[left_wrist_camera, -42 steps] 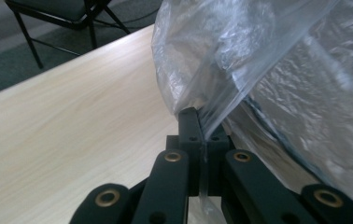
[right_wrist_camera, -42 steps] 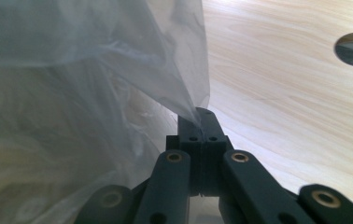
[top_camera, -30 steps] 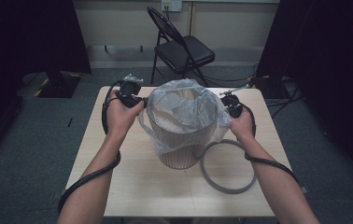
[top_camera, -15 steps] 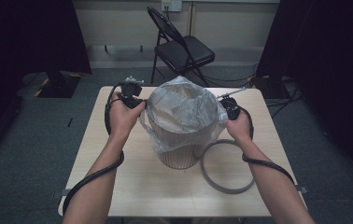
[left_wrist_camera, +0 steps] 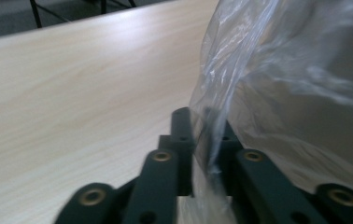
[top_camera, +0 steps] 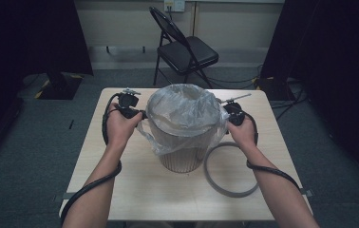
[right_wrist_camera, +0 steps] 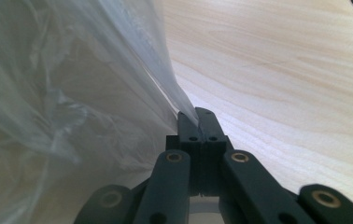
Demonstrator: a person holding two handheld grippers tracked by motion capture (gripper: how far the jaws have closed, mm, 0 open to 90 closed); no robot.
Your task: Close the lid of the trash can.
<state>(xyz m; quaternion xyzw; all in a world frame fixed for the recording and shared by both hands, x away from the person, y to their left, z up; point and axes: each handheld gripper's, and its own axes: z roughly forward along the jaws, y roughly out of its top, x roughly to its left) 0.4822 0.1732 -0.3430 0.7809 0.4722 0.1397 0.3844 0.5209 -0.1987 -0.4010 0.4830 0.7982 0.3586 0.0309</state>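
A ribbed translucent bin [top_camera: 182,154] stands mid-table with a clear plastic bag [top_camera: 182,107] draped over its rim and down its wall. My left gripper [top_camera: 143,115] is at the bin's left side. In the left gripper view its jaws [left_wrist_camera: 202,127] have just been opening; a narrow gap shows between them, with the bag's film [left_wrist_camera: 258,74] hanging through it. My right gripper [top_camera: 225,114] is at the bin's right side. Its jaws [right_wrist_camera: 197,116] are shut on the edge of the bag [right_wrist_camera: 72,93], which is pulled taut.
A grey ring [top_camera: 233,193] lies flat on the wooden table [top_camera: 135,190], right of the bin and under my right forearm. A black folding chair [top_camera: 187,52] stands beyond the far edge. Dark curtains hang on both sides.
My left hand has sunk a little beside the bin, and the bag's skirt sits lower on the wall. The right hand has hardly moved.
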